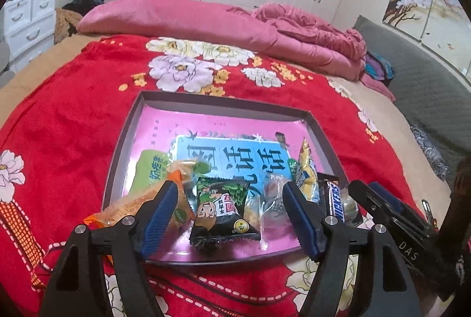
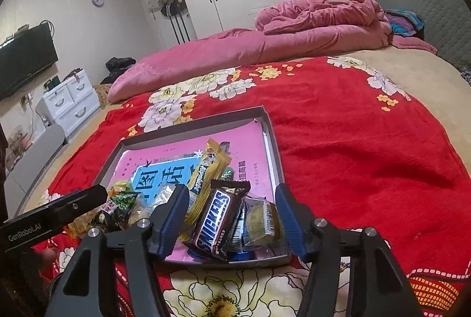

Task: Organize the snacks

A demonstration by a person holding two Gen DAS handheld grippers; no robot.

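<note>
Left wrist view showed snacks [image 1: 223, 208] piled at the tray's [image 1: 123, 137] near edge, unsorted; both grippers [image 1: 229, 217] [image 2: 232, 220] held their fingers open, gripping nothing.

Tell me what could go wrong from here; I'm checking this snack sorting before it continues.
1. The orange packet hangs over the tray's near left rim, so it may slide onto the red blanket.
2. The Snickers bar lies tilted on other packets; a nudge from the open right gripper could topple the pile.
3. The left gripper stands close beside the right one, so they might collide.
</note>
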